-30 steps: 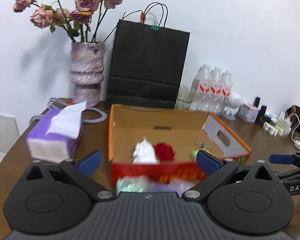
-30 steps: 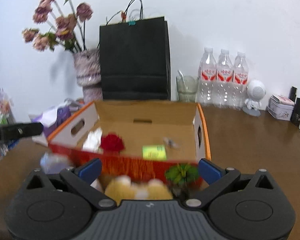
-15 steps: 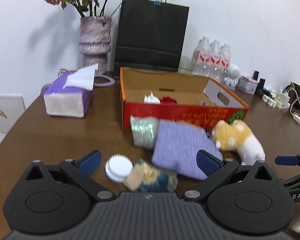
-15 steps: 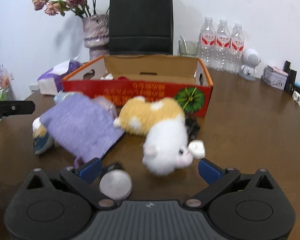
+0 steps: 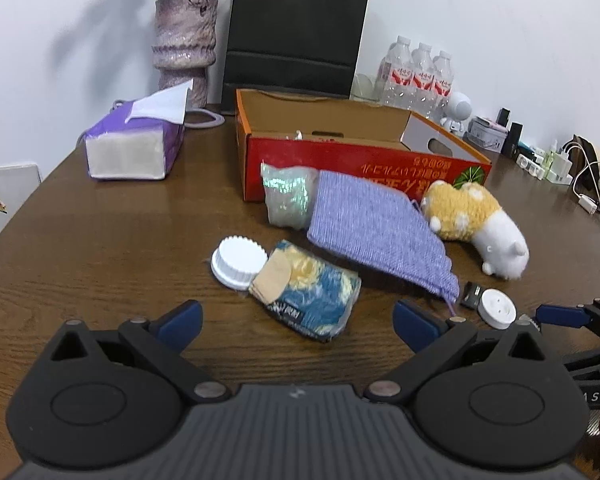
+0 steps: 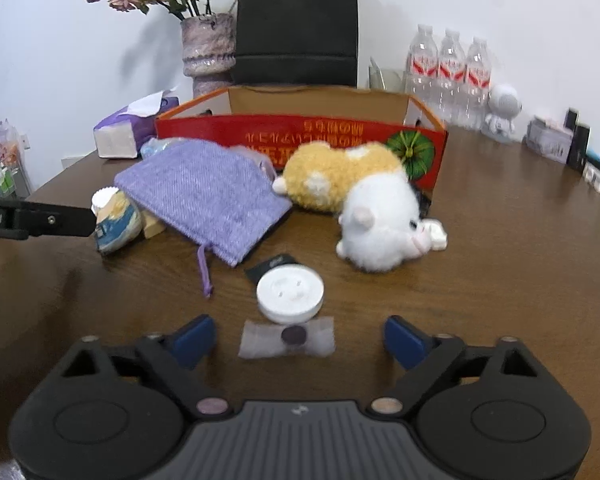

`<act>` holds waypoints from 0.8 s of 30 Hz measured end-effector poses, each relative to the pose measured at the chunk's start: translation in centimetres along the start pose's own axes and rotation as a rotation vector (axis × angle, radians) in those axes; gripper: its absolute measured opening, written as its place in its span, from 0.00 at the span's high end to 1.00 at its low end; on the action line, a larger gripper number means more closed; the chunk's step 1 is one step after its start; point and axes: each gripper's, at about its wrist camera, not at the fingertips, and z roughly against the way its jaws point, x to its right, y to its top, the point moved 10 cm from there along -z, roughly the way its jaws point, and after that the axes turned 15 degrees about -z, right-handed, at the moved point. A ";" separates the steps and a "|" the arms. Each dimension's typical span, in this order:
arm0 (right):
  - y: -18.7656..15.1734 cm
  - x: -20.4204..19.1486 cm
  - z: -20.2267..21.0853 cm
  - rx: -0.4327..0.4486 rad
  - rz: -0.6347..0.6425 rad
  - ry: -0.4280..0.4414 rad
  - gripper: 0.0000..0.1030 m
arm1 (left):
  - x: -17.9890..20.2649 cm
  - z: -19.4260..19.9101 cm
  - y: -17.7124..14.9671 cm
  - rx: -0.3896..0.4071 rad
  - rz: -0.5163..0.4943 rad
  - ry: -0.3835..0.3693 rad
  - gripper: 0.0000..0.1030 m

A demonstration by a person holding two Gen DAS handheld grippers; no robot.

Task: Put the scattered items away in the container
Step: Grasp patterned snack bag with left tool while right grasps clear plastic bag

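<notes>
A red cardboard box (image 5: 364, 160) (image 6: 300, 132) stands open on the brown table. In front of it lie a purple knitted pouch (image 5: 376, 228) (image 6: 204, 192), a yellow-and-white plush toy (image 5: 472, 220) (image 6: 360, 196), a blue-and-yellow pouch (image 5: 308, 292) (image 6: 114, 222), a white ridged lid (image 5: 238, 262), a shiny green packet (image 5: 288, 196) and a white round disc (image 5: 498, 308) (image 6: 290, 292). A small grey pad with a dark coin (image 6: 288, 336) lies before the right gripper. My left gripper (image 5: 296, 324) is open, just short of the blue-and-yellow pouch. My right gripper (image 6: 298, 338) is open around the grey pad.
A purple tissue box (image 5: 136, 144), a vase of dried roses (image 5: 184, 48), a black paper bag (image 5: 296, 32), water bottles (image 5: 418, 72) and small jars and cables (image 5: 540, 156) line the back and sides. A white panel (image 5: 4, 196) stands off the left edge.
Both grippers have pulled back from the box towards the near table edge and dropped lower. The scattered items in front of the box have come into view.
</notes>
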 end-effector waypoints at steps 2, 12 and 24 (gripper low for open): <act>-0.1 -0.1 0.3 0.021 0.006 0.009 0.34 | 0.0 -0.5 -0.2 -0.007 0.002 -0.004 0.00; 0.2 0.7 0.9 0.030 0.009 0.019 0.69 | 0.8 -2.6 -0.4 -0.037 -0.008 -0.006 0.00; 1.2 2.4 0.3 0.035 -0.045 0.025 0.69 | 1.2 -3.3 0.2 -0.006 -0.068 0.052 0.36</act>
